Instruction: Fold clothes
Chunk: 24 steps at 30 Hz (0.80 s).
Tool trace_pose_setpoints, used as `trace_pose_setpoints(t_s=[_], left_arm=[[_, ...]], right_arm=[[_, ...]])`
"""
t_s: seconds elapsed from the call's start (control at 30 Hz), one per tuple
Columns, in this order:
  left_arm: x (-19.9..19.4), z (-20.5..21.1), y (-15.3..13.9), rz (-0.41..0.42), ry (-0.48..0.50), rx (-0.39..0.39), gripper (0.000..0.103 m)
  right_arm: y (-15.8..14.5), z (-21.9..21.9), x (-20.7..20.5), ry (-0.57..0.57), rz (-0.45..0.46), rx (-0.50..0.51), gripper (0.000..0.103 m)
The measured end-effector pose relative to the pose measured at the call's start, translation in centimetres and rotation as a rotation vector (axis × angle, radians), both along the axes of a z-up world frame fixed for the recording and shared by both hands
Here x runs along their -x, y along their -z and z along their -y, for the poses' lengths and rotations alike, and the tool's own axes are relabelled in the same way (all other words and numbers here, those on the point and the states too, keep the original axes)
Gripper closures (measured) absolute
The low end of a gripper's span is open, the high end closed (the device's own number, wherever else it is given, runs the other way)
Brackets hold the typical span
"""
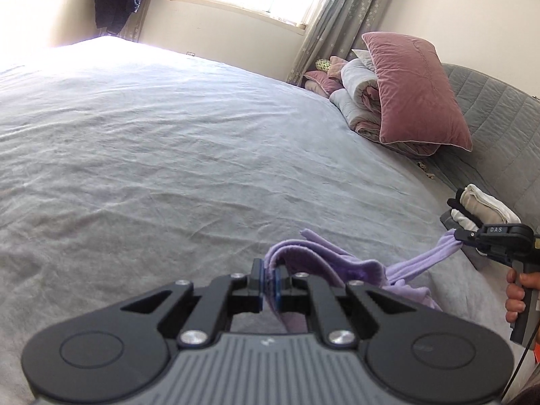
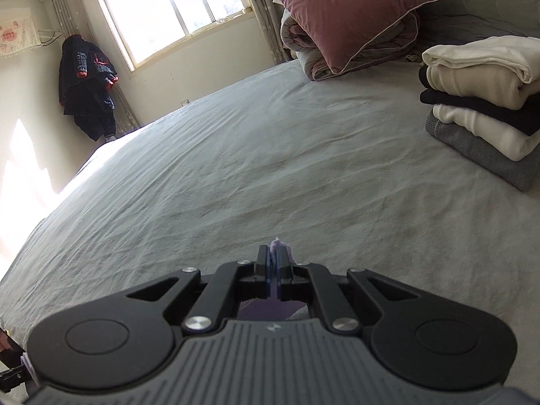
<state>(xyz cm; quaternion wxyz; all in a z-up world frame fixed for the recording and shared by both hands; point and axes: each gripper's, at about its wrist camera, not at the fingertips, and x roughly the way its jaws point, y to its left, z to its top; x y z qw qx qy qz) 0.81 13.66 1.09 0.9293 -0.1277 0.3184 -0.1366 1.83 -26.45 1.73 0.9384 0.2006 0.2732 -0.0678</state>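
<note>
Lilac garment [image 1: 337,266] hangs bunched between the two grippers above the grey bedsheet [image 1: 152,155]. Left gripper [image 1: 269,283] is clamped on one fleecy edge; right gripper [image 2: 277,270] pinches another bit, and the left view shows it stretching the cloth taut, a hand [image 1: 516,293] on its handle. Farther right sits a stack of folded clothes [image 2: 482,101]. Beyond, a mauve pillow [image 1: 415,84] leans on a rolled duvet [image 1: 357,101], by the window [image 2: 172,10].
</note>
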Motion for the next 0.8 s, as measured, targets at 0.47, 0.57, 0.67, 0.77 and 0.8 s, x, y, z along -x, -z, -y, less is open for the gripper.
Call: trace_pose_setpoints(t_s=[0.47,0.57,0.67,0.77,0.8], left_arm=[[-3.9,-5.0,0.7,0.001,-0.314,0.026,0.097],[-4.7,-4.8,1.6,-0.036,-0.305,0.022,0.096],[-5.1,-4.7,2.4,-0.095,-0.286,0.042,0.083],[-4.9,-4.9,2.7,-0.139,-0.274,0.066,0.066],[-4.7,-5.1,2.9,-0.158,-0.27,0.077,0.066]], right_arm=[[0.2,3.5,1.0,0.132,-0.048,0.074,0.099],[0.7,3.1,0.8,0.087,-0.08,0.073,0.095],[0.9,2.4,0.9,0.022,-0.097,0.077,0.09],[1.1,1.5,1.3,-0.047,-0.109,0.076,0.076],[1.2,1.0,1.4,-0.079,-0.111,0.069,0.061]])
